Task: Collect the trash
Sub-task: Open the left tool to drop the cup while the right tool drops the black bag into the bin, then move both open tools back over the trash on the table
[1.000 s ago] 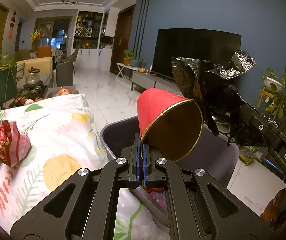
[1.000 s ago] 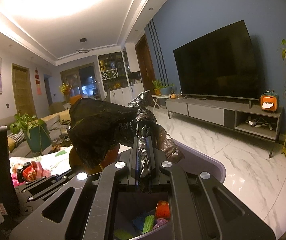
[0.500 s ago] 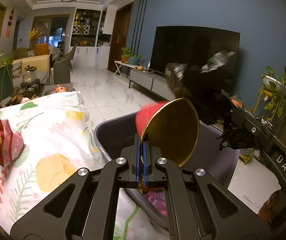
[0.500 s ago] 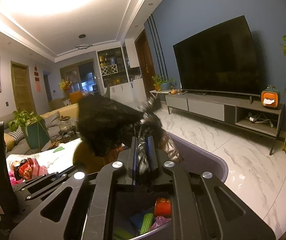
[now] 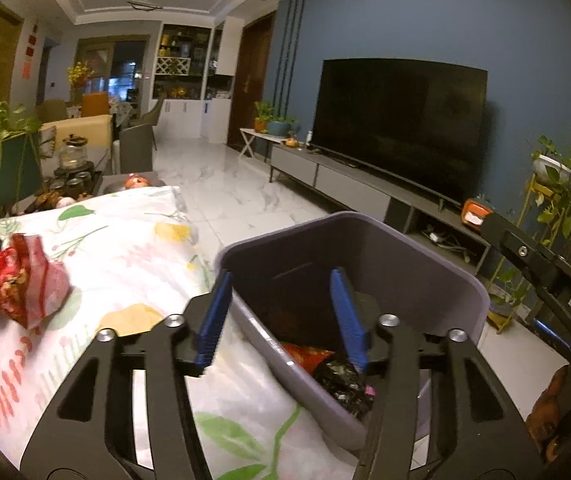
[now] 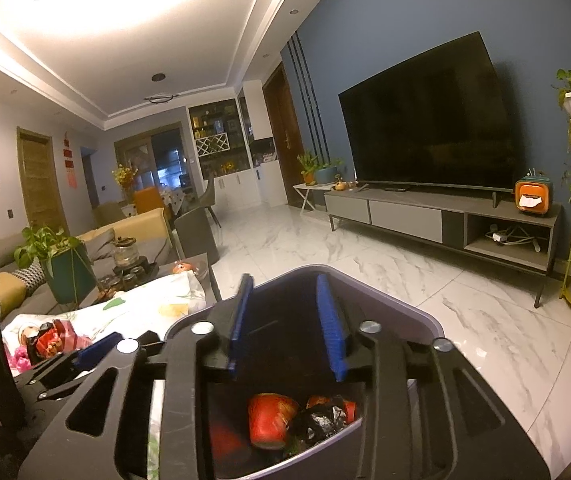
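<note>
Both grippers, the left gripper [image 5: 279, 316] and the right gripper [image 6: 285, 326], hang wide open and empty over the bin [image 5: 437, 256], where a red cup [image 6: 271, 420] and a black bag [image 6: 321, 420] lie. Next to the bin, on the flowery cloth [image 5: 125, 248], sits a red snack wrapper [image 5: 21, 284]; it looks light, soft and crinkly, so pinching a sticking-up edge should work best. Nothing stands between it and the bin, and the plant [image 5: 1, 152] and glass jar [image 5: 71, 154] are farther back.
</note>
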A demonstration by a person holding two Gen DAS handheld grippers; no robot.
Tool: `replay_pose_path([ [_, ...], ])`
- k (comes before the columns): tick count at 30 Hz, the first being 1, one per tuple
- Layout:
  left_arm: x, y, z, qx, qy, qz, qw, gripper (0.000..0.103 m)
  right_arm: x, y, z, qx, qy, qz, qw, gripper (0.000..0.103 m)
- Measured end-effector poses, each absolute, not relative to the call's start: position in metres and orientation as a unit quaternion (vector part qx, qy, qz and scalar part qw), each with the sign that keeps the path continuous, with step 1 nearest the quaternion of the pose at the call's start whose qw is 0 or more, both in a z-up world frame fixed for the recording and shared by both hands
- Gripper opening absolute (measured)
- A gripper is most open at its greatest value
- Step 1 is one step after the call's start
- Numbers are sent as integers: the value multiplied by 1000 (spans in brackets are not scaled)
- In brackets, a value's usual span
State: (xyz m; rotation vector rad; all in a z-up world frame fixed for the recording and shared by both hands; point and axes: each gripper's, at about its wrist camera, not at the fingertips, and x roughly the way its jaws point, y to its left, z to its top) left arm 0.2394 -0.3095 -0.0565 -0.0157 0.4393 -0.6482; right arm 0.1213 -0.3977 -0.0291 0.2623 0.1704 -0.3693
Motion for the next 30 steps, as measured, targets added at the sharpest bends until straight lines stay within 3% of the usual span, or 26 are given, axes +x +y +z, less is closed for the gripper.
replay_pose_path([
  [4,235,-292,-53,-23,209,-295,932,69,118,-393,-28,127,78,-184,972,50],
  [10,224,-255,-46,-40,200,-244,948,82,114,-377,-28,119,71,-183,973,65],
  [30,199,-116,-49,-70,187,-102,975,85,127,-288,-29,87,81,-101,988,71],
])
